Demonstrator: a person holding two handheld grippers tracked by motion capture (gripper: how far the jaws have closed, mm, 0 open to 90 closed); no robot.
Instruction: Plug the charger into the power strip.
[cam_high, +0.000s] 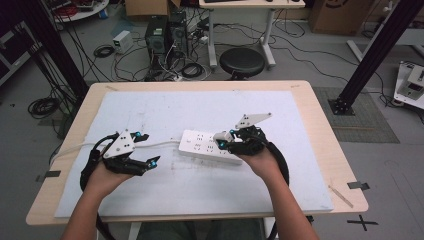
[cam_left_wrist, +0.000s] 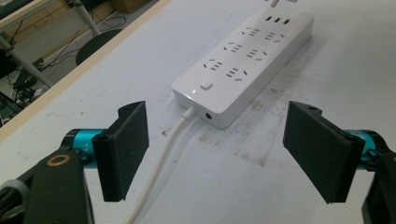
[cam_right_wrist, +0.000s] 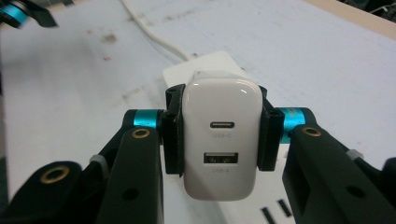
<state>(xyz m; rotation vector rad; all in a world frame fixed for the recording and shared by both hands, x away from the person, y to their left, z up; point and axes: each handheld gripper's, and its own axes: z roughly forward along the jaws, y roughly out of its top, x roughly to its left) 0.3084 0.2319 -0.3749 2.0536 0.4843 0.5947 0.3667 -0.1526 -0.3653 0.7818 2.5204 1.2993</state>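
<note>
White USB charger (cam_right_wrist: 221, 140) sits clamped in my right tool (cam_right_wrist: 219, 133), held just over the power strip (cam_high: 210, 146) on the surface (cam_high: 300, 190). My left tool (cam_left_wrist: 219, 154) hangs apart near the strip's cord (cam_left_wrist: 159, 168). Next, I judge, the prongs must line up with a socket before pressing down.

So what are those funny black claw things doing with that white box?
A person holds a gripper in each hand at a table. The right gripper is clamped on a white USB charger, held just above the white power strip. The left gripper hangs open beside the strip's cord, holding nothing. The charger isn't plugged in yet.
</note>
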